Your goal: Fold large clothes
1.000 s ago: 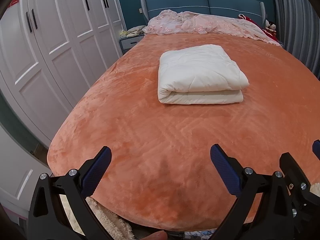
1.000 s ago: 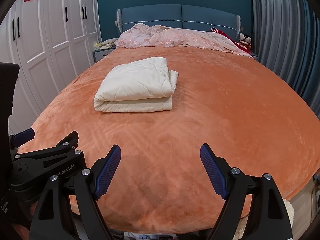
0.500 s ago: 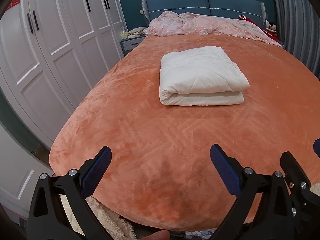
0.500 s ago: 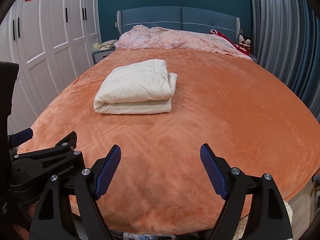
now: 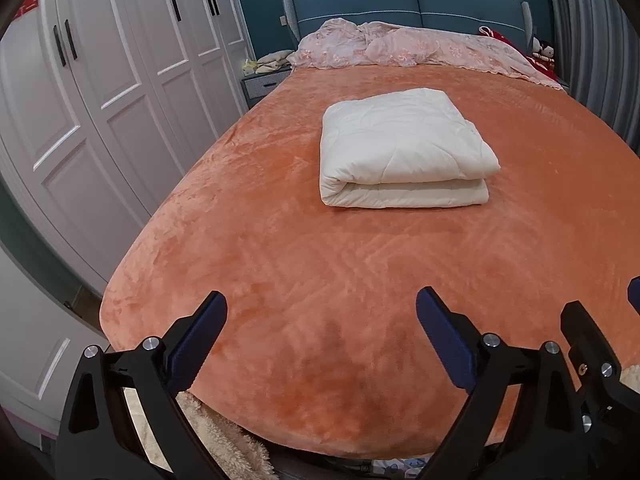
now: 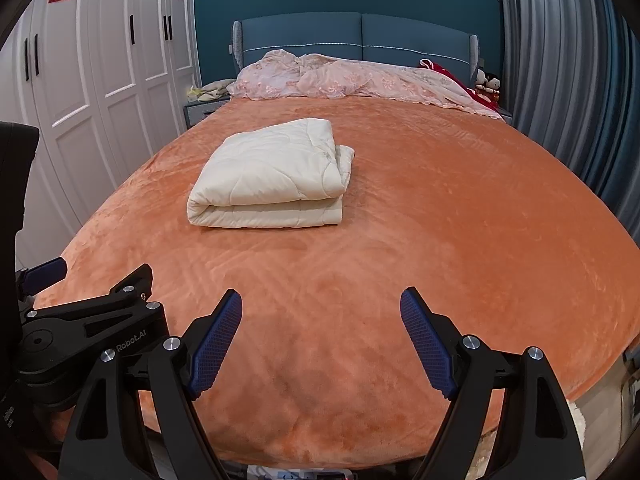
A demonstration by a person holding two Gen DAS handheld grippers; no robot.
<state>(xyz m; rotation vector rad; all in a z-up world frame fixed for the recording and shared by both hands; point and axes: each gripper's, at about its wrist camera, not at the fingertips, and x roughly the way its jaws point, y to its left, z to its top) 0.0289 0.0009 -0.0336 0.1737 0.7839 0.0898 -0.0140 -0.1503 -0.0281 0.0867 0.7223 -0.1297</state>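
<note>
Your quilt [image 5: 404,148] lies folded into a thick, squared bundle on the bed [image 5: 280,280], roughly mid-mattress and a little toward the wardrobe [image 5: 100,80] side, well apart from both tools. It reads as doubled over at least once, with the rounded fold facing you and the layered edges showing on the right in the right wrist view, where the lower layer pokes out slightly past the upper one.

Your left hand-held gripper [image 5: 322,320] hangs over the foot of the bed with its jaws spread wide and nothing between them. Your right hand-held gripper [image 6: 321,316] is the same: wide open, empty, just beside the left one, above the orange cover.

Judging by this, the folding looks finished or nearly so, and you are in the pause after letting go. If you want it tidier, the next move calls for reaching forward to the offset right edge, pinching both layers together and drawing them flush. Go in low and close only on the quilt, since the plush cover beneath could bunch up into the jaws. The pink bedding [image 6: 352,80] at the headboard is not in your way
</note>
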